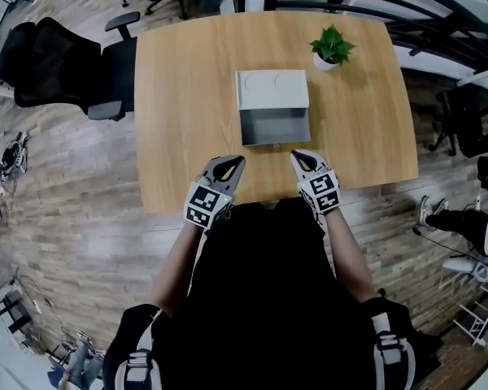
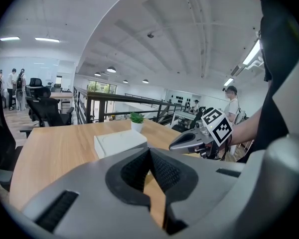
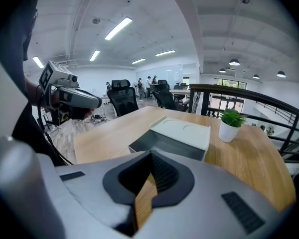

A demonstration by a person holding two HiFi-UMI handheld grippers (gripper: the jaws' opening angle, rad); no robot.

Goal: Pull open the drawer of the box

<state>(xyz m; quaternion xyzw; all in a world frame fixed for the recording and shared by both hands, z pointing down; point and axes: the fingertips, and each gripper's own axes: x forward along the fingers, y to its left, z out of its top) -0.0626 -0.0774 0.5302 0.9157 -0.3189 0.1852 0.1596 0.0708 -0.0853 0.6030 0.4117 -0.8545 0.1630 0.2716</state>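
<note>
Wood makes up the table (image 1: 187, 96) beneath both grippers. The left gripper (image 1: 238, 160) and the right gripper (image 1: 295, 153) hover side by side over its near edge, tips pointing away from the person. Each is clenched, jaw tips pressed together on no object. Only a slit of tabletop shows behind the tips in each gripper view.

Just ahead of them, roughly midway between the two, stands the box (image 1: 272, 89), white on top. Its drawer (image 1: 274, 127) stands open, drawn out toward the grippers, its inside grey. The drawer's front wall faces the tips. The right gripper's tip is close to that wall's right end but apart from it, while the left gripper's tip sits a little further off, to the left of the wall.

Beyond the box, ahead and right of the right gripper, a plant (image 1: 332, 47) stands in a white pot. Off the table's far-left side — well left of the left gripper — is a black chair (image 1: 65, 63).
</note>
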